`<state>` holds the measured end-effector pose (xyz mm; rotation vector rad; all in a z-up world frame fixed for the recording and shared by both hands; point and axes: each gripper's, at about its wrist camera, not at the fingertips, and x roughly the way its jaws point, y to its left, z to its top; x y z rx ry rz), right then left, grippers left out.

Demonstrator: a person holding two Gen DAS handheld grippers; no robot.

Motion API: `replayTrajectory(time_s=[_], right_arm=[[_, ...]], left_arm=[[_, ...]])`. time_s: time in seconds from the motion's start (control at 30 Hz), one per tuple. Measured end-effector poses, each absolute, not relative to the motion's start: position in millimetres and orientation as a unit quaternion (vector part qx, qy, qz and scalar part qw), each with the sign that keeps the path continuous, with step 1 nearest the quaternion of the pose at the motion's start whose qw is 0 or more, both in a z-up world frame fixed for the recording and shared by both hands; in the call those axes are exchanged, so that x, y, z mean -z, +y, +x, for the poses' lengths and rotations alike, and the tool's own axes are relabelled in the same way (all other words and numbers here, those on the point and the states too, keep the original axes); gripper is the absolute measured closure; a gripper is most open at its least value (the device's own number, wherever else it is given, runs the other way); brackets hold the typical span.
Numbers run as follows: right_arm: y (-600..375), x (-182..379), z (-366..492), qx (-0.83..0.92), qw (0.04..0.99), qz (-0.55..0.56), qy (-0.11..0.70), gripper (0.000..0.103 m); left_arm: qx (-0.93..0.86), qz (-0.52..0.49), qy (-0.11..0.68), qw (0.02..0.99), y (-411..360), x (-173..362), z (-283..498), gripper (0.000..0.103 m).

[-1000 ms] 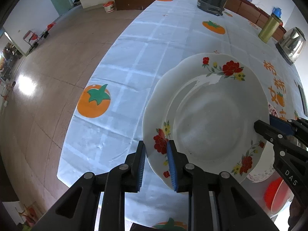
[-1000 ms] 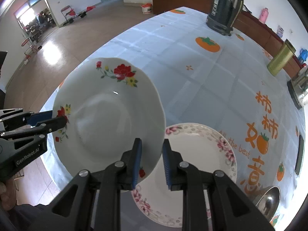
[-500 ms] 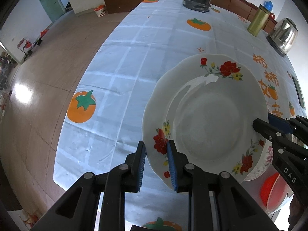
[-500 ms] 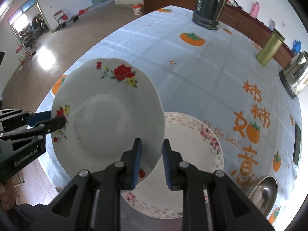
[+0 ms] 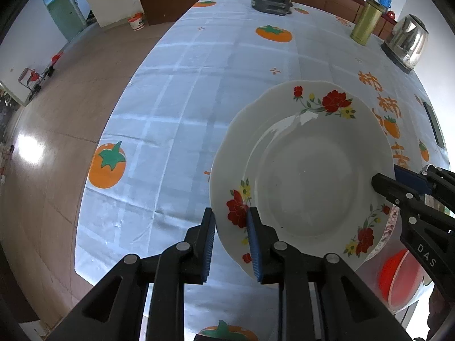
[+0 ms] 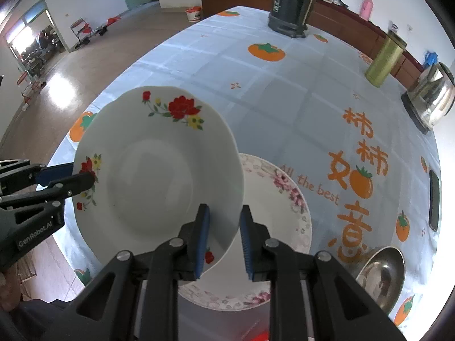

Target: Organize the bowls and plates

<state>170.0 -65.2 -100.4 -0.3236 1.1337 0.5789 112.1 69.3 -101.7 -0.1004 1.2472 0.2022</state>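
Note:
A white plate with red flowers (image 5: 307,176) is held in the air above the table by both grippers. My left gripper (image 5: 231,240) is shut on its near-left rim. My right gripper (image 6: 223,237) is shut on the opposite rim; it shows at the right of the left wrist view (image 5: 398,187). The same plate shows in the right wrist view (image 6: 156,170), with the left gripper (image 6: 68,176) on its left rim. Under it, a larger white plate with a pink floral rim (image 6: 273,227) lies on the tablecloth.
A steel bowl (image 6: 381,272) sits at the near right. A red bowl (image 5: 398,278) lies beside the table edge. A dark kettle (image 6: 293,2), a green canister (image 6: 384,59) and a steel kettle (image 6: 432,96) stand at the far side. A phone (image 6: 434,199) lies at right.
Both grippers have carried the flowered plate a little nearer and rightward, so it overlaps more of the pink-rimmed plate. Both grips are unchanged.

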Motion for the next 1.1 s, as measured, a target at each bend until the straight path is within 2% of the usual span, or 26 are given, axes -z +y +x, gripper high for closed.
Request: replayTrajectory(time_s=[1.1], right_arm=[[-122,100,169,-0.224,0.802,-0.125,0.539,0.081]], left_arm=[[-0.048,-0.013,0.584,0.810,18,101,127,0.078]])
